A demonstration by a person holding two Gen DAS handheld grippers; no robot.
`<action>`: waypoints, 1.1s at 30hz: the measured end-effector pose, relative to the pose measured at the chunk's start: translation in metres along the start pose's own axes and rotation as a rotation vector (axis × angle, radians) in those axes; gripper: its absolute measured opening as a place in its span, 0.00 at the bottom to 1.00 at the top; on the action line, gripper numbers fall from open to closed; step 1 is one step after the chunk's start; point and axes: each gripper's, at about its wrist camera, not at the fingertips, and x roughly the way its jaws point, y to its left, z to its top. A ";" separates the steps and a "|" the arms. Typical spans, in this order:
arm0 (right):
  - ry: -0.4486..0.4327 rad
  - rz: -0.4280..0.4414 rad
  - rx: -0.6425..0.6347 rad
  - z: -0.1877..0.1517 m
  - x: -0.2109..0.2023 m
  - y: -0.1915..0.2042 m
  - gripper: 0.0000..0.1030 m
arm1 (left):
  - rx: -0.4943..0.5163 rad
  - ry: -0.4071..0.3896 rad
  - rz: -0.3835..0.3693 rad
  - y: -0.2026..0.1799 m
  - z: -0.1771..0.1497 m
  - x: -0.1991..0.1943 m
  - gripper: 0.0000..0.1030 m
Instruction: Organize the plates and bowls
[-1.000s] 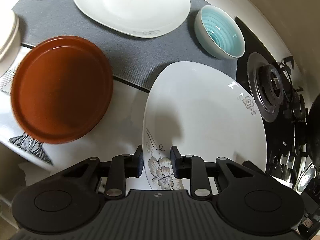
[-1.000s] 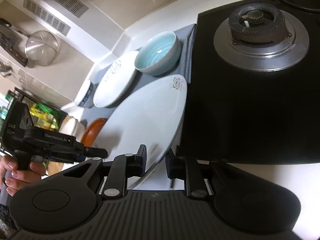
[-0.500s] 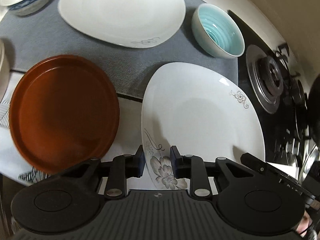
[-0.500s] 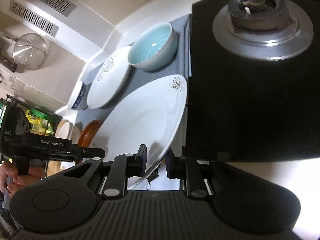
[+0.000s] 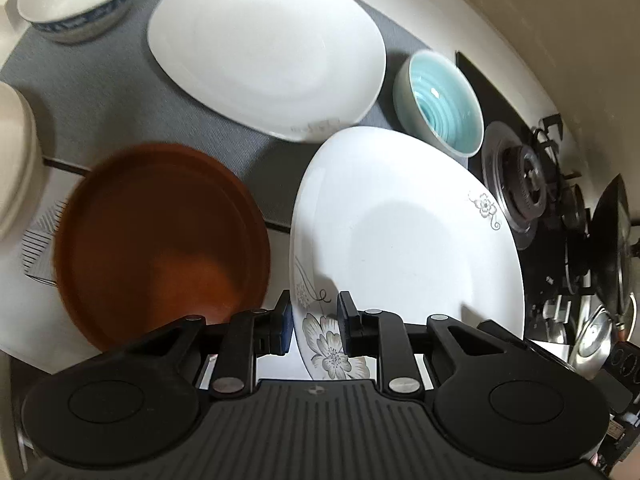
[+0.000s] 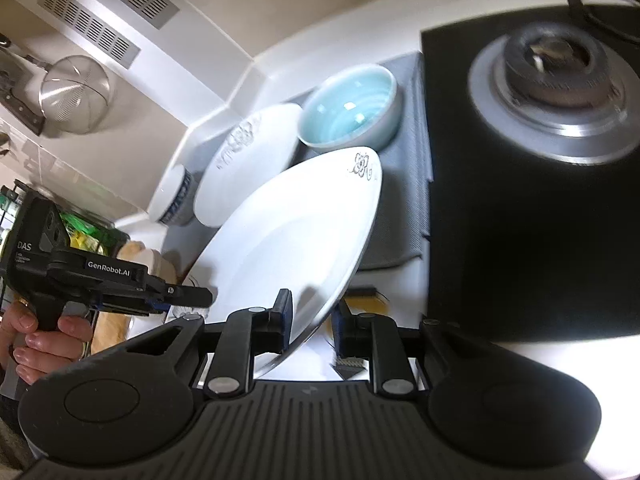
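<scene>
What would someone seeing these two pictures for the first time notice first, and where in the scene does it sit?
The big white flowered plate dominates both views, tilted above the counter with the left gripper and the right gripper each clamped on its rim. Beside it lies the rust-brown plate, and behind it the turquoise bowl on the grey mat next to the stove burner.

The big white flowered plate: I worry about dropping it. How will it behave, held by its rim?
Probably stiff: the plate keeps its shape, tilted between both claws. Its glossy glaze looks slippery. It looks ceramic, so likely fragile.
</scene>
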 end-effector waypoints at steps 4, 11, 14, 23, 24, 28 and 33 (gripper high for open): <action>-0.018 0.005 -0.017 0.010 0.003 0.020 0.21 | 0.039 -0.021 -0.009 0.001 0.011 -0.019 0.24; -0.045 -0.005 -0.050 0.025 0.029 0.057 0.21 | 0.054 -0.049 -0.014 0.028 0.037 -0.040 0.24; -0.037 -0.016 -0.047 0.028 0.049 0.070 0.21 | 0.065 -0.045 -0.008 0.043 0.052 -0.041 0.24; -0.015 -0.094 -0.030 0.035 0.106 0.095 0.21 | 0.092 0.004 -0.016 0.090 0.101 -0.031 0.23; -0.013 -0.108 -0.027 0.035 0.111 0.097 0.21 | 0.103 0.012 -0.018 0.092 0.105 -0.030 0.24; -0.035 -0.153 0.010 0.037 0.124 0.099 0.21 | 0.159 0.027 -0.030 0.096 0.119 -0.023 0.24; -0.052 -0.179 0.051 0.040 0.136 0.101 0.21 | 0.171 0.031 -0.015 0.097 0.135 -0.019 0.24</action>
